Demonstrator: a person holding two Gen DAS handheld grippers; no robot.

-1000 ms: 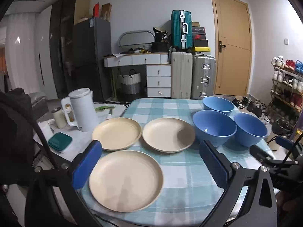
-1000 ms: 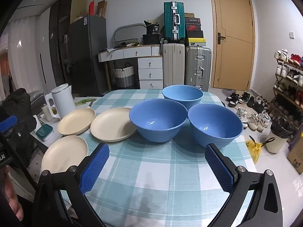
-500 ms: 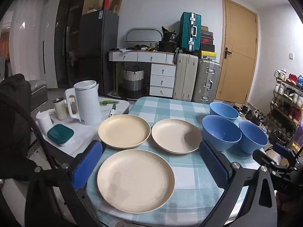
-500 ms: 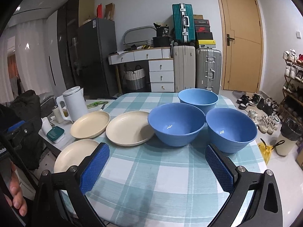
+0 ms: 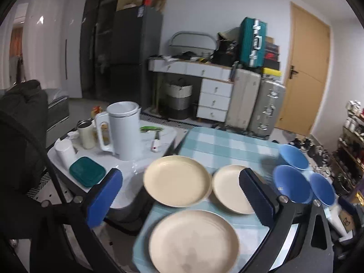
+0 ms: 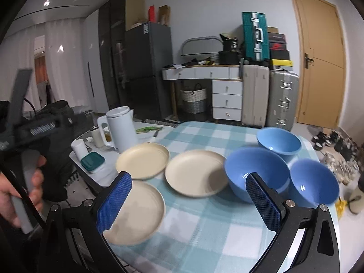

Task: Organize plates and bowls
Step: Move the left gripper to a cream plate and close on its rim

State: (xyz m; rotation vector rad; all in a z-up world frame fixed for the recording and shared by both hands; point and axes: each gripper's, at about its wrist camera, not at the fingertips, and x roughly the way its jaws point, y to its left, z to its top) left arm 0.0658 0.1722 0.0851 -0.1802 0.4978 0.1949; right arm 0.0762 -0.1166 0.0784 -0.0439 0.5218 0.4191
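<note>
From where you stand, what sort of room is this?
Most likely a lived-in flat, an entry and dining area in one: a table with a checked cloth holds plates and bowls, suitcases stand by the door, and a fridge stands behind.

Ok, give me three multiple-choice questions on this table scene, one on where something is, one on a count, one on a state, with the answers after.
1. Where does the white kettle stand?
A. On the checked tablecloth, among the bowls
B. On the white side surface, left of the plates
C. On the drawer unit

2. How many blue bowls are on the table?
A. Two
B. Three
C. Four

3. How are the right tongs?
A. Open, holding nothing
B. Shut on a plate
C. Shut on a bowl

Answers: 1 B, it sits beside the teal-lidded box, off the cloth. 2 B, three bowls cluster right of the cream plates. 3 A, the blue pads stand wide apart with nothing between them.
</note>
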